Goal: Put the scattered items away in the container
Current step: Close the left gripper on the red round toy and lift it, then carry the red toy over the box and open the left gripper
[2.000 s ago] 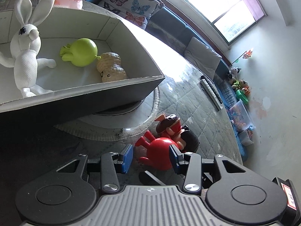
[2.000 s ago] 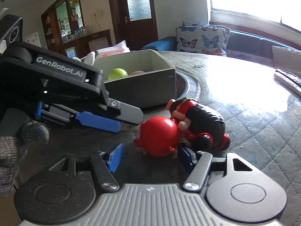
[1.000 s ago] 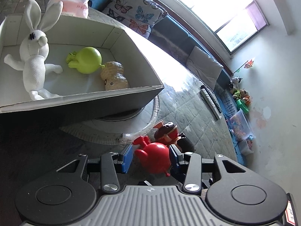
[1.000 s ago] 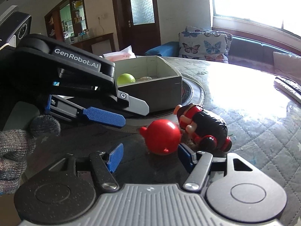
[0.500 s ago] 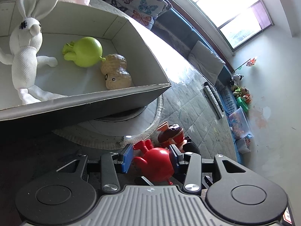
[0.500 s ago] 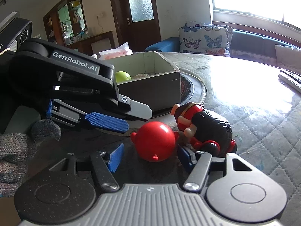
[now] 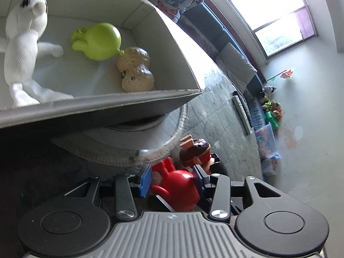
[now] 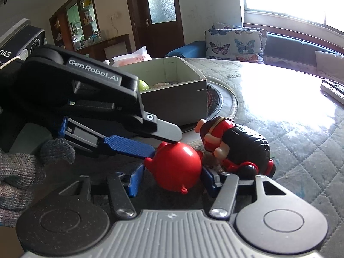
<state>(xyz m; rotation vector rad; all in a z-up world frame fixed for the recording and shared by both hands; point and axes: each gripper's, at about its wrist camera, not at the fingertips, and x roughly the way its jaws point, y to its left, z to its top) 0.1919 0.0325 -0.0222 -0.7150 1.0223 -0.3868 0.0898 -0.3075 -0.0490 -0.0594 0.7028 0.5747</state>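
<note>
My right gripper [image 8: 169,177] is closing on the smooth, round red toy [image 8: 177,167], which sits between its ribbed blue pads; the right pad touches it, the left stands just off. My left gripper [image 7: 172,179] straddles the same toy from above, pads apart, not clearly pressing. Just right of the fingers lies a glossy red-and-black figure [image 8: 238,148]. Ahead, the grey cardboard box [image 7: 120,105] holds a knitted white rabbit [image 7: 23,49], a green ball toy [image 7: 101,42] and a bumpy peanut [image 7: 135,73].

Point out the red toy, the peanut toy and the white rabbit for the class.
red toy [image 8: 176,165], right wrist view, on its round body.
peanut toy [image 7: 135,71], left wrist view, on its middle.
white rabbit [image 7: 23,43], left wrist view, on its torso.
</note>
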